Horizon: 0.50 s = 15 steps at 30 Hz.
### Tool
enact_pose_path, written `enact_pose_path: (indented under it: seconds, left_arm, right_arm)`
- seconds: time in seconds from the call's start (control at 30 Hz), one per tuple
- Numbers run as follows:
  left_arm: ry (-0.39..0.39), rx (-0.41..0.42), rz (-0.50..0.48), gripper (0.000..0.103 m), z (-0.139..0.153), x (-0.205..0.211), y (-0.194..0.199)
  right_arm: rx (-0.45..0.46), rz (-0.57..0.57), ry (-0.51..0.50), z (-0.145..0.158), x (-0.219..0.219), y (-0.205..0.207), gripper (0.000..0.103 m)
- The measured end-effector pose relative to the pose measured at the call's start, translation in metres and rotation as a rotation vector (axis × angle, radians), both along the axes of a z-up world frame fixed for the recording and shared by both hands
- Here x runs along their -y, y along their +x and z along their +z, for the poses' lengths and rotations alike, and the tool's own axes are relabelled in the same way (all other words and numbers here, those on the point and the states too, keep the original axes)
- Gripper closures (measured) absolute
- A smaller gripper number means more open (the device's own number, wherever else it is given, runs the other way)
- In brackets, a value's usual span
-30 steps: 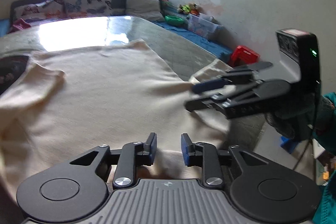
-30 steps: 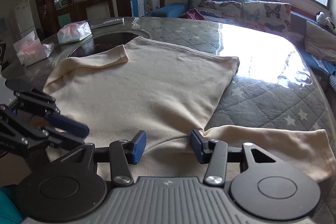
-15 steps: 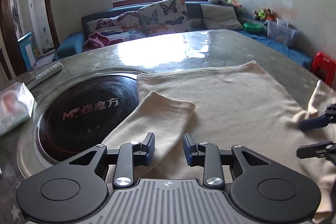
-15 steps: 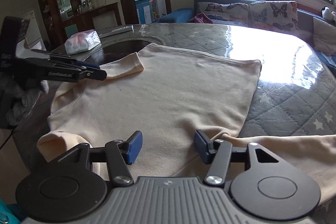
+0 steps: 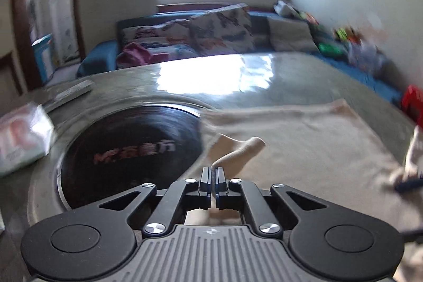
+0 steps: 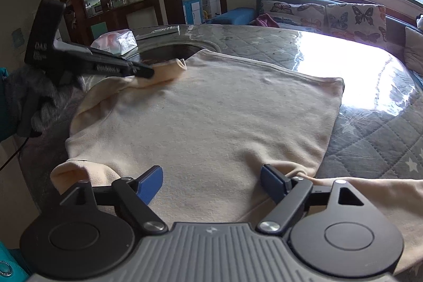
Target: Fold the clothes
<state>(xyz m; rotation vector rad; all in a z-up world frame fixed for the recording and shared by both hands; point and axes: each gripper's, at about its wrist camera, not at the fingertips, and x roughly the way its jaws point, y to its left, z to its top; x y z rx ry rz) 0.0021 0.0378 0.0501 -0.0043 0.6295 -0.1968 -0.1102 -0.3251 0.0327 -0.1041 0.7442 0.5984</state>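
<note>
A cream, soft-knit long-sleeved top (image 6: 211, 118) lies spread flat on the round worktop (image 6: 370, 123), whose grey quilted star-print cover sits under a glossy clear sheet that mirrors the window. Its matte fabric shows slight ripples along the far hem. The left hand-held gripper (image 5: 213, 181) has its blue-padded jaws pressed together on the cuff end of the top's left sleeve (image 6: 169, 70), which curls into a loose roll beside the round black glass hob plate (image 5: 129, 149) set into the worktop. It reaches in from the left, angled downward. The right hand-held gripper (image 6: 211, 184) hovers low over the near edge of the top, pointing downward; its jaws are opening and stand wide, gripping nothing, with flat cloth lying beneath them.
</note>
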Motion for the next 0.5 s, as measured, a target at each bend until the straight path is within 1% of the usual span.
enact_pose_path:
  seconds: [0.13, 0.27, 0.33, 0.4, 0.47, 0.5]
  left_arm:
    - [-0.077, 0.053, 0.151, 0.1, 0.015, -0.049, -0.018]
    - [-0.145, 0.098, 0.272, 0.1, 0.02, -0.096, -0.048]
    - [-0.151, 0.09, 0.329, 0.1, 0.016, -0.115, -0.061]
    - [-0.152, 0.065, 0.376, 0.1, 0.007, -0.131, -0.072]
    - [-0.14, 0.039, 0.406, 0.1, -0.005, -0.14, -0.082]
    - [-0.12, 0.024, 0.42, 0.1, -0.011, -0.143, -0.086]
  right_arm:
    - [0.004, 0.013, -0.011, -0.001, -0.003, 0.0, 0.012]
    - [0.007, 0.019, -0.019, -0.002, -0.004, -0.001, 0.009]
    - [0.008, 0.021, -0.023, -0.003, -0.004, -0.001, 0.008]
    - [0.009, 0.026, -0.032, -0.003, -0.006, -0.001, 0.007]
    - [0.009, 0.029, -0.038, -0.003, -0.007, -0.002, 0.006]
    - [0.009, 0.03, -0.042, -0.003, -0.007, -0.002, 0.006]
